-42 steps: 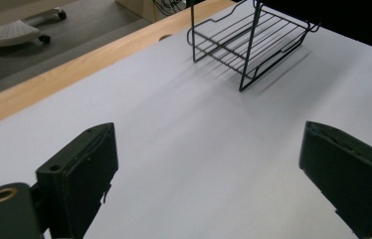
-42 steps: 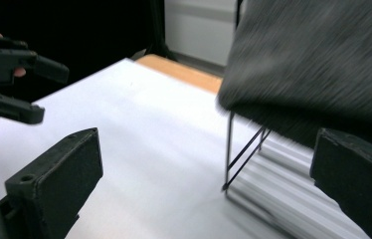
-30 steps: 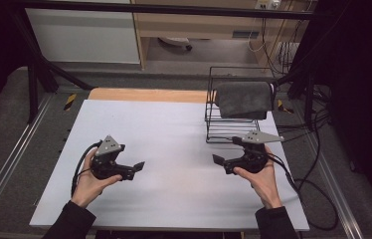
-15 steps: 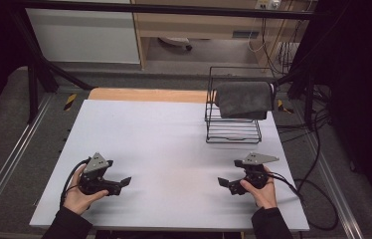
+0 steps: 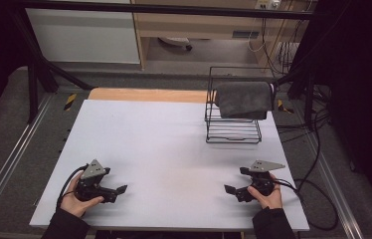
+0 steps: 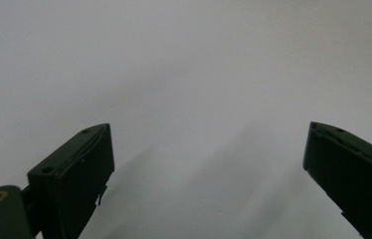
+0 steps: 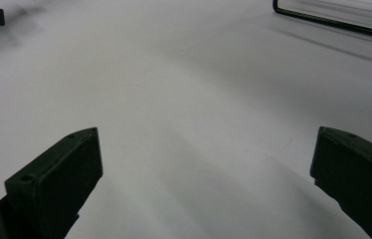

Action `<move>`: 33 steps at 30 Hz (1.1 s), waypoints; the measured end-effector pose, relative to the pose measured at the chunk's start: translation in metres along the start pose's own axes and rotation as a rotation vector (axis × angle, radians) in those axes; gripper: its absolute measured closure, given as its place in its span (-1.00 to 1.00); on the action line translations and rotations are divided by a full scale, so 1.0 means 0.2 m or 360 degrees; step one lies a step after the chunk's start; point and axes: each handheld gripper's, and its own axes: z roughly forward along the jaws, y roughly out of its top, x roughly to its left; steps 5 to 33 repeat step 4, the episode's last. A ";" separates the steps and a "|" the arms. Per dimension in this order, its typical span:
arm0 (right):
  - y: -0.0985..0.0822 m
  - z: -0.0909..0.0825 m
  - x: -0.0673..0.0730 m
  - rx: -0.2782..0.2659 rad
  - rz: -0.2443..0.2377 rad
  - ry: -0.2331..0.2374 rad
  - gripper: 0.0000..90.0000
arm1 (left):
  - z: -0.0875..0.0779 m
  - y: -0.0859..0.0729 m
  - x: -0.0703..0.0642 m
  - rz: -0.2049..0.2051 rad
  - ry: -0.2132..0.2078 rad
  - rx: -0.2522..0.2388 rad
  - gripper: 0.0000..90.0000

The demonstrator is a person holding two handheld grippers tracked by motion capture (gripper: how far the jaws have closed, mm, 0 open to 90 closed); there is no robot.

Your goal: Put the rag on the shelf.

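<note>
My left gripper point(image 5: 120, 190) rests low on the white table point(image 5: 174, 149) near its front left corner, held by a hand. Its jaws stand wide apart over bare table in the left gripper view point(image 6: 209, 169), nothing between them. My right gripper point(image 5: 230, 190) sits near the front right corner, also hand-held. It is open too, with empty table between its jaws in the right gripper view point(image 7: 206, 174). A black wire rack point(image 5: 232, 130) stands at the back right with a dark grey cloth point(image 5: 243, 99) draped over its top rail.
The rack's base wire point(image 7: 333, 20) crosses the top right of the right gripper view. A wooden strip point(image 5: 144, 94) borders the table's far edge. Cables point(image 5: 318, 164) hang off the right side. Metal rails point(image 5: 5, 169) run along the left.
Both hands have drawn the grippers back toward the front edge and outward to the corners. Both stay open and empty.
</note>
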 end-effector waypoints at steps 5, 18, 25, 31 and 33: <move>0.00 0.00 0.00 0.0000 0.0000 0.0004 -0.98 | -0.01 0.00 0.01 -0.0002 0.0008 -0.0006 -0.87; 0.00 0.00 0.00 0.0000 0.0000 0.0004 -0.98 | -0.01 0.00 0.01 -0.0002 0.0008 -0.0006 -0.87; 0.00 0.00 0.00 0.0000 0.0000 0.0004 -0.98 | -0.01 0.00 0.01 -0.0002 0.0008 -0.0006 -0.87; 0.00 0.00 0.00 0.0000 0.0000 0.0004 -0.98 | -0.01 0.00 0.01 -0.0002 0.0008 -0.0006 -0.87; 0.00 0.00 0.00 0.0000 0.0000 0.0004 -0.98 | -0.01 0.00 0.01 -0.0002 0.0008 -0.0006 -0.87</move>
